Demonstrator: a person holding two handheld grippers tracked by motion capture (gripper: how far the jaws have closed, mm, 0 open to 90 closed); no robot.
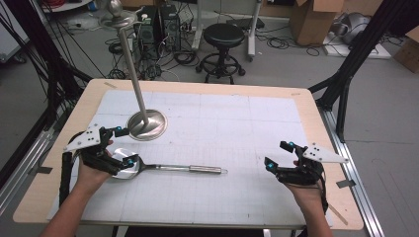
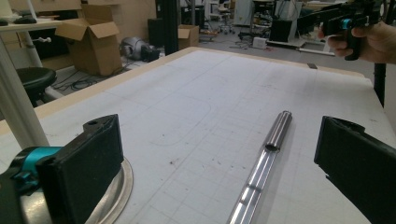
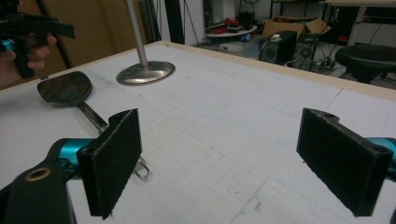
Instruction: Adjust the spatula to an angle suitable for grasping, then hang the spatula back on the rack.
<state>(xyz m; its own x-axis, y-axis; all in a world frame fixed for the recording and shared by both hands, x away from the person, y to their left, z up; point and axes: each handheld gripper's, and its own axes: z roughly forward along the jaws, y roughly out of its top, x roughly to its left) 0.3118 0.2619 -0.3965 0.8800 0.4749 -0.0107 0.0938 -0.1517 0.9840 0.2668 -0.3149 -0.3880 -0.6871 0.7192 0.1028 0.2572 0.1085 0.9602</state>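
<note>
A metal spatula (image 1: 190, 169) lies on the white mat, its broad head (image 1: 123, 169) at the left and its handle pointing right. My left gripper (image 1: 126, 146) is open by the head end; in the left gripper view the handle (image 2: 273, 140) runs out between its wide-apart jaws, untouched. A steel stand (image 1: 147, 124) with a round base and a tall pole stands just behind it. My right gripper (image 1: 277, 154) is open near the right side of the mat, nothing between its jaws; the handle's looped end (image 3: 142, 170) lies beside its left jaw.
The wooden table (image 1: 316, 123) carries the gridded mat. Beyond the far edge are a black stool (image 1: 223, 37), computer cases, cables and cardboard boxes. Black frame posts stand at both sides. The mat's middle and far right are bare.
</note>
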